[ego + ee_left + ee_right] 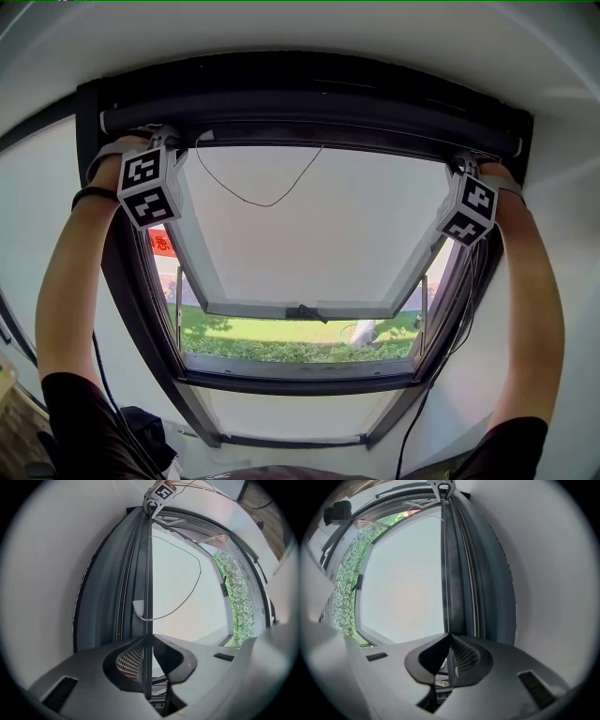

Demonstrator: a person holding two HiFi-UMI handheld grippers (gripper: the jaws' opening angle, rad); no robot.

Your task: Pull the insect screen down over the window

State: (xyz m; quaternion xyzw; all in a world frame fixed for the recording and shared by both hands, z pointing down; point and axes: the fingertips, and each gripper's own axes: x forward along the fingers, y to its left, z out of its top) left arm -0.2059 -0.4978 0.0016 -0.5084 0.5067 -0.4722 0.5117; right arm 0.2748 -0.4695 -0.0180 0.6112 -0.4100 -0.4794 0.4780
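Note:
The insect screen is rolled up in a dark cassette (309,105) along the window's top. Its thin dark pull bar (319,136) runs just below, with a thin cord (253,195) hanging from it in a loop. My left gripper (172,141) is at the bar's left end and my right gripper (466,165) at its right end, both arms raised. In the left gripper view the bar (148,573) passes between the jaws of the left gripper (148,639), which pinch it. In the right gripper view the right gripper (449,637) is likewise closed on the bar (445,564).
The window sash (300,307) is tilted open outward, with grass (281,339) beyond. The dark window frame (131,281) lines both sides. Cables (459,328) hang down at the right. A dark bag (141,431) lies at the lower left.

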